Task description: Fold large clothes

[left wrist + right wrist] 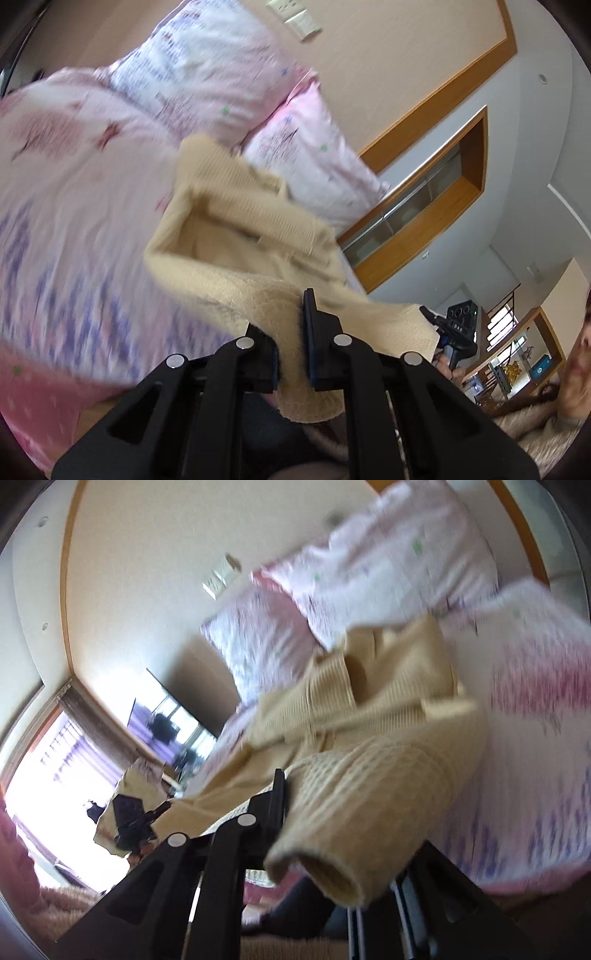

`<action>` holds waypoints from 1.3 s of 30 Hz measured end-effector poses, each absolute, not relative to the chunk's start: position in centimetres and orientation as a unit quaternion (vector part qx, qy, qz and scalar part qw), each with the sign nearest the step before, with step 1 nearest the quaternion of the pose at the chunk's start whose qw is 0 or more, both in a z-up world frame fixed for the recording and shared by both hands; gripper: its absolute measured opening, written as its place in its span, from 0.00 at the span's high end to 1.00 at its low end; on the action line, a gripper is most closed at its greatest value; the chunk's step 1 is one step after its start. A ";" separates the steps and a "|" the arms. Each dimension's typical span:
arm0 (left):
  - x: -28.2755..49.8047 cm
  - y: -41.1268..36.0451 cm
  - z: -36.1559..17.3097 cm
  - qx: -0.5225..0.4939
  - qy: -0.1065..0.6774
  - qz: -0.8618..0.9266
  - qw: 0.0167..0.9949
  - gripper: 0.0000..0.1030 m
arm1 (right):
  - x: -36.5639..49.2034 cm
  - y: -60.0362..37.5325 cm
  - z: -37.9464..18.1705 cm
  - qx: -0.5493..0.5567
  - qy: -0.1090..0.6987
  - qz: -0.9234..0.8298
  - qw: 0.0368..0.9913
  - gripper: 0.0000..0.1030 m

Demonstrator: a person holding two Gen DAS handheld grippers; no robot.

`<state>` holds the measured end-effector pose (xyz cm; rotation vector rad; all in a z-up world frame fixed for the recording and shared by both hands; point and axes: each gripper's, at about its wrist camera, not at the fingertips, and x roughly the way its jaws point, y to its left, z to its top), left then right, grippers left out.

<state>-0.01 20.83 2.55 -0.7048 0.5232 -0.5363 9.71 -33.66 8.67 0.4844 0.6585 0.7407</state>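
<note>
A cream knitted sweater (236, 229) hangs in the air above the pink patterned bed (66, 206). My left gripper (291, 347) is shut on a fold of its knit, which bulges between and below the pads. In the right wrist view the sweater (373, 716) drapes over my right gripper (295, 797); a sleeve cuff (332, 875) hangs over its right finger and hides it. The left finger (277, 794) presses against the knit. The right gripper also shows in the left wrist view (454, 332), at the sweater's far corner. Both views are motion-blurred.
Two pink and white pillows (207, 74) lie at the head of the bed (535, 738) against a beige wall. A wooden-framed recess (424, 218) is on the right. A bright window (48, 771) and a dark screen (177, 716) are on the left.
</note>
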 end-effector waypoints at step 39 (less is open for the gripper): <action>38.9 23.4 1.8 -0.400 0.356 -0.113 0.837 0.86 | 48.7 -28.6 4.4 0.312 0.418 0.077 0.849 0.51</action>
